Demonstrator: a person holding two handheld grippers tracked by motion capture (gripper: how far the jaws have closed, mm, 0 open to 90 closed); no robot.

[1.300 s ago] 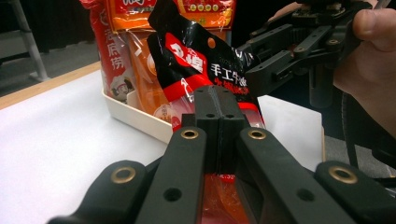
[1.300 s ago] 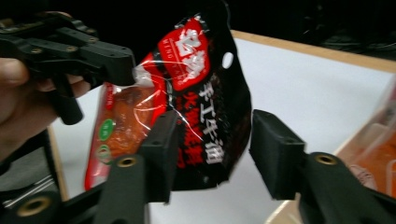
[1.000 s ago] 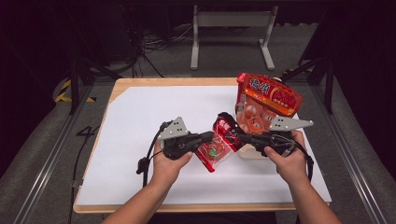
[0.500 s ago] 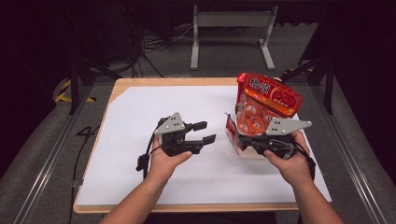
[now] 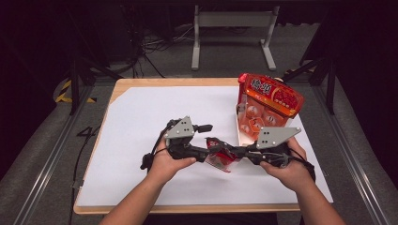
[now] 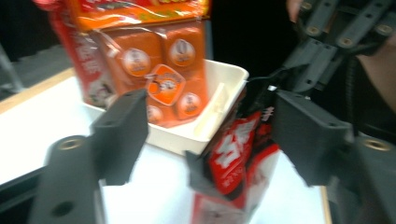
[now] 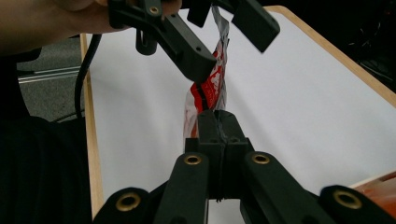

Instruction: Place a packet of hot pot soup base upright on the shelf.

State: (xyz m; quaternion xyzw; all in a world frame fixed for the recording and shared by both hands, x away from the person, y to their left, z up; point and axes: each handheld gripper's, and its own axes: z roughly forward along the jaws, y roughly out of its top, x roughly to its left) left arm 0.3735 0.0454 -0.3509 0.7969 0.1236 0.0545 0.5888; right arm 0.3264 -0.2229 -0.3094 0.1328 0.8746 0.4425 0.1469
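Since half a second earlier, the right gripper [image 5: 231,153] had carried the small red packet [image 5: 220,158] left, away from the white tray [image 5: 241,136], to meet the left gripper [image 5: 210,140] over the middle of the surface [image 5: 141,117]. Within the last second the left gripper's jaws had opened from closed to wide. In the left gripper view the packet stood between those jaws, close by the right-hand one, with clear space to the other; no pad pressed it. The right gripper's jaws were pinched tight on the packet's near edge, as the right gripper view [image 7: 218,122] showed, the foil [image 7: 211,88] rising past them toward the left gripper above.

The packet hung just above the white sheet, in the near centre of the surface, left of the tray. Farther right, a large orange bag [image 5: 270,101] stood upright in the tray, leaning to the far side.

This looked like a handover or a two-handed hold. To do it well, the left gripper should centre its jaws on a flat, free part of the packet, clear of the right gripper's pinch, and close squarely before the right lets go. The foil is thin and slippery, so a grip near a crumpled corner could slide off.
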